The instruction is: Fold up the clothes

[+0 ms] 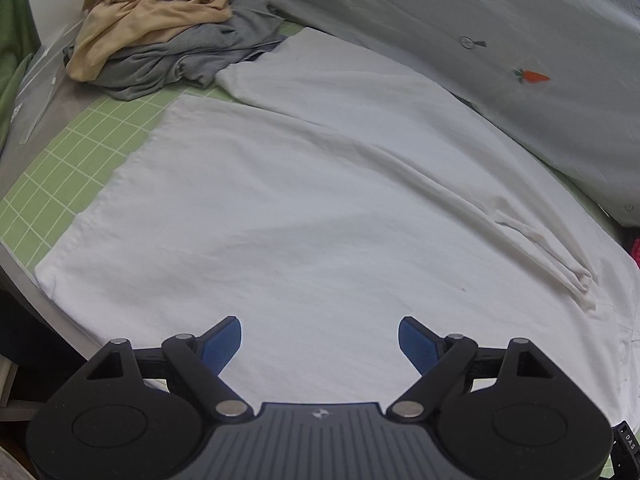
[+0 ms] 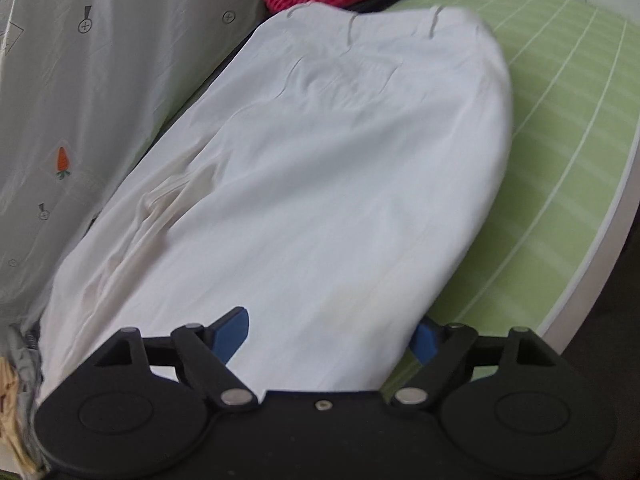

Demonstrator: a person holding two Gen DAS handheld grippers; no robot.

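Lying flat, the white garment (image 1: 304, 208) spreads beneath the left gripper (image 1: 320, 344) and right gripper (image 2: 332, 336), both spread apart.

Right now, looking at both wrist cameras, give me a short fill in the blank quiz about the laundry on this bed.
The garment spread flat is ____.
The tan garment lies on a ____ one.
The pale cover shows an orange ____.
The left gripper jaws stand ____.

Answers: white; grey; carrot; open

White trousers (image 1: 304, 208): matt, creased cloth; mat (image 1: 76, 160) smooth.
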